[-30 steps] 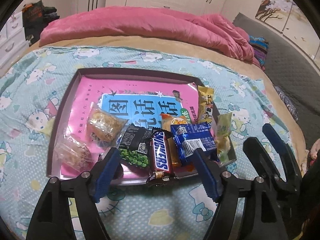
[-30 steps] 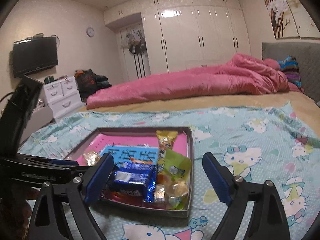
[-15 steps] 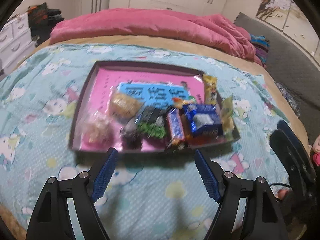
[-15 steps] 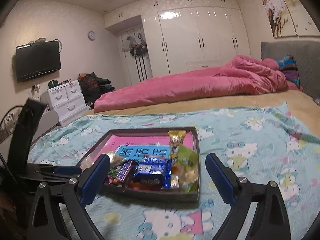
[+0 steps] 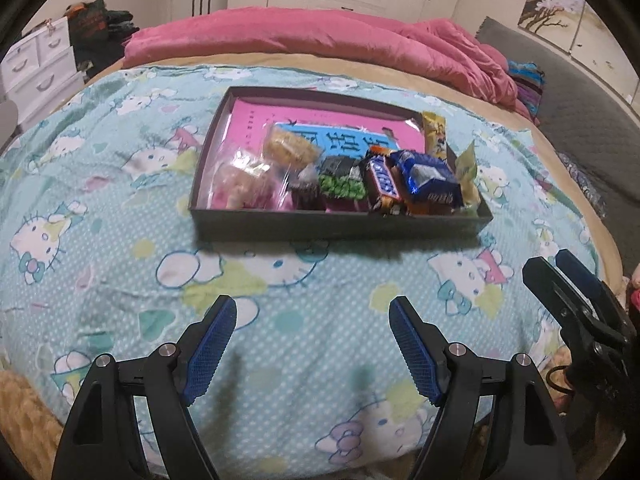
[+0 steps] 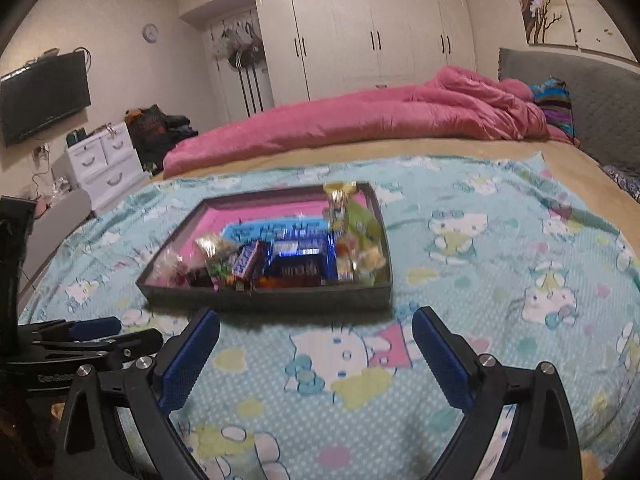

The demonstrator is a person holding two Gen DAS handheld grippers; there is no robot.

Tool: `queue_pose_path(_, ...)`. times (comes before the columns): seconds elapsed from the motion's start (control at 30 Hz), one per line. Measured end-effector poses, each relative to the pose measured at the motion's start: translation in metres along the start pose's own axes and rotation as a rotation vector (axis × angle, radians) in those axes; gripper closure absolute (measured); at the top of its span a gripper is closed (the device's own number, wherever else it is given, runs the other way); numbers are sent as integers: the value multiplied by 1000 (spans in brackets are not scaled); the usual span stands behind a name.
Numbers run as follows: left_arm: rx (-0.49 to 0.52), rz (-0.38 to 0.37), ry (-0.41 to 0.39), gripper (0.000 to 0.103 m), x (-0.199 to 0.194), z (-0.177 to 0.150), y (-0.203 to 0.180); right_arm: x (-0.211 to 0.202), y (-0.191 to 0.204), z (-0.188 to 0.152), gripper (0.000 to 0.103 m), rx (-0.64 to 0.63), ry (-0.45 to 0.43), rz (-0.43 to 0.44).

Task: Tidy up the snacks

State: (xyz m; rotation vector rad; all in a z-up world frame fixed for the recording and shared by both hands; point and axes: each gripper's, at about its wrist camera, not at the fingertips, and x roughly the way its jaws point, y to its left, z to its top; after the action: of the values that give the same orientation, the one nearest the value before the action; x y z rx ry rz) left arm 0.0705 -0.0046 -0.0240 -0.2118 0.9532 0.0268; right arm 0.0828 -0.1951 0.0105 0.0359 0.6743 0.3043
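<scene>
Bedspread (image 5: 100, 240), snack tray (image 5: 340, 226) beyond open tongs (image 5: 312, 320)

From where I'm watching it's a bedroom: big bed (image 6: 500, 168) with a teal cartoon-cat blanket (image 6: 500, 264) and a pink duvet (image 6: 360, 120) bunched up at the far side. Grey padded headboard (image 6: 592, 92) on the right. White glossy wardrobes (image 6: 372, 32) along the back wall catching the ceiling light, TV (image 6: 44, 96) mounted on the left wall, small clock (image 6: 151, 33), white drawers (image 6: 106, 160) below, tree painting (image 6: 544, 0) top right.
</scene>
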Motion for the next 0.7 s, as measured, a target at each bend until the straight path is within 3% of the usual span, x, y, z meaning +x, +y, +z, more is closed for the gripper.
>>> queue_pose_path(0.7,6,7,-38,23,-15,0,0,-1,11,-8,5,-41,2,-11)
